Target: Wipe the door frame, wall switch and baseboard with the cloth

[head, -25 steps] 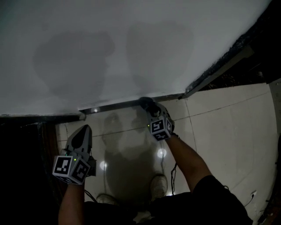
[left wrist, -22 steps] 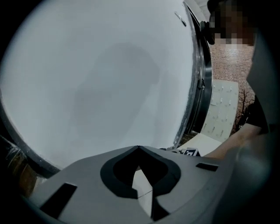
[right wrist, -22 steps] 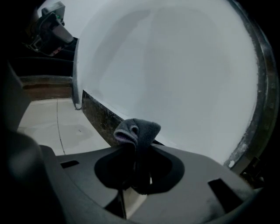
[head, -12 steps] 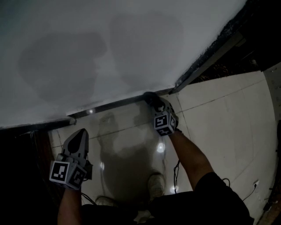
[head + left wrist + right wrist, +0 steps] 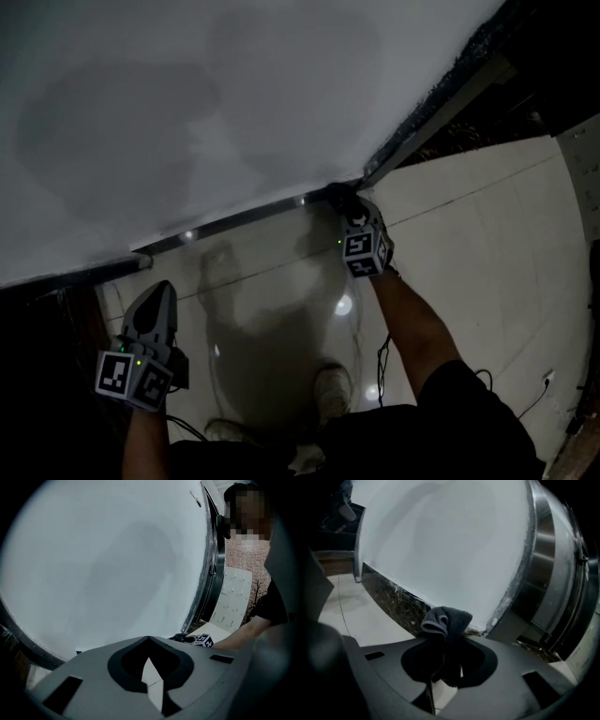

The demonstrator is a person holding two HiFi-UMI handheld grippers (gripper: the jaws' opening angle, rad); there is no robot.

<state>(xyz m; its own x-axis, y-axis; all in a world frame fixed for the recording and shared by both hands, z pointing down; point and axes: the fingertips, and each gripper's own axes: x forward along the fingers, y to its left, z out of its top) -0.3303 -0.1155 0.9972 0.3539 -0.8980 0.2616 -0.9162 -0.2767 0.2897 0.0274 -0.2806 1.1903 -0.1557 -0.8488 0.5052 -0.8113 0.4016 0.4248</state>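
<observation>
In the head view my right gripper (image 5: 345,212) is shut on a dark grey cloth (image 5: 336,194). The cloth presses on the right end of the dark baseboard (image 5: 234,221), at the corner where the metal door frame (image 5: 441,105) begins. The right gripper view shows the bunched cloth (image 5: 445,619) sticking out of the jaws, close to the marbled baseboard (image 5: 391,599) and the steel door frame (image 5: 539,569). My left gripper (image 5: 159,294) hangs low at the left, away from the wall, shut and empty (image 5: 149,641). No wall switch is in view.
A white wall (image 5: 206,112) fills the upper part of the head view. Glossy pale floor tiles (image 5: 469,234) spread to the right. The person's shoe (image 5: 333,394) and a thin cable (image 5: 380,361) lie on the floor below. A dark opening (image 5: 56,309) is at the far left.
My right gripper has slid the cloth rightward along the baseboard to the corner at the door frame. The left gripper has dropped lower and to the left in the view.
</observation>
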